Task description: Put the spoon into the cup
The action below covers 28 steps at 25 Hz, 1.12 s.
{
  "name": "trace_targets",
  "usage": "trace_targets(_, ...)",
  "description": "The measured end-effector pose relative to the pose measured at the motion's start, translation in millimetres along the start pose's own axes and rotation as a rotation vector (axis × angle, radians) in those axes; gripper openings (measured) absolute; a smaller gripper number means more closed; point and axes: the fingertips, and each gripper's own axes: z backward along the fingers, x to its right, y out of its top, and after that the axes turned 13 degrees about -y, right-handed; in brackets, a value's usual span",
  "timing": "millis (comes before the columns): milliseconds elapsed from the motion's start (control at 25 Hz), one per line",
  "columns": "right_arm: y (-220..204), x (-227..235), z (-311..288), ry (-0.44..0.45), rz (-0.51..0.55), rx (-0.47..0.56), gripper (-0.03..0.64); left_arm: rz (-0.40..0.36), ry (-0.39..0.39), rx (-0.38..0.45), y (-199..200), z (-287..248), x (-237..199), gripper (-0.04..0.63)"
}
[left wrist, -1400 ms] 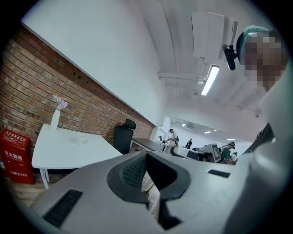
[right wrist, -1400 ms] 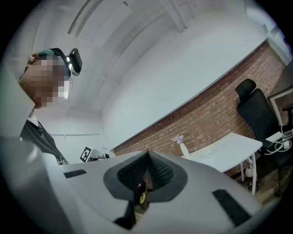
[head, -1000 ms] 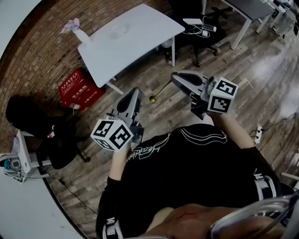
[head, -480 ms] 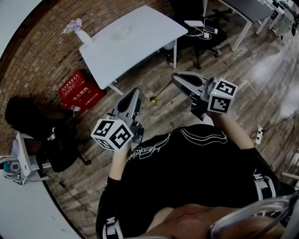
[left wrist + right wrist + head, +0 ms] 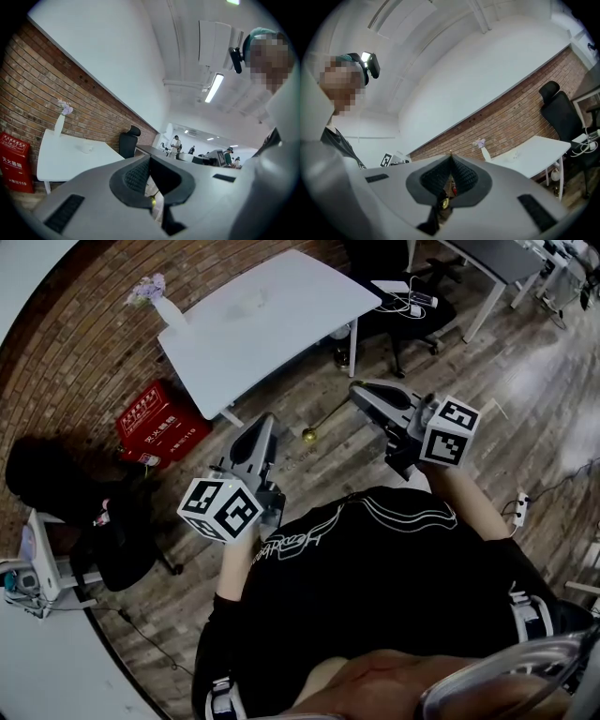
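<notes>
My right tongs are clamped on the handle of a gold spoon. Its bowl hangs over the wooden floor, just short of the near edge of the white surface. My left tongs are pressed together with nothing between them, near the spoon's bowl. A vase of flowers stands at the surface's far left corner. A small clear thing sits mid-surface, too faint to make out.

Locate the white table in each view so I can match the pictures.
Head view: table, top centre.
Left gripper view: table, lower left.
Right gripper view: table, right of centre.
Shared landmark: the vase at its corner, seen in all three views.
</notes>
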Motion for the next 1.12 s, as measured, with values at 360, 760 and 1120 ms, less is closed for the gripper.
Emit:
trace_targets(360,1.6,12.3,-28.7,0.008,-0.010,-0.019,-0.002,0.029,0.029,0.016,2.4,0.2,-30.2,0.003)
trace_targets(760,9.7,82.5,-97.0,0.038,-0.061,-0.042,-0.002,0.052,0.080,-0.014,9.7,-50.3,-101.7,0.003)
trace_targets(1120,35.5,190.3,-186.9,0.062,-0.135,-0.086,-0.002,0.083,0.137,-0.051,34.6,-138.0,-205.5,0.003)
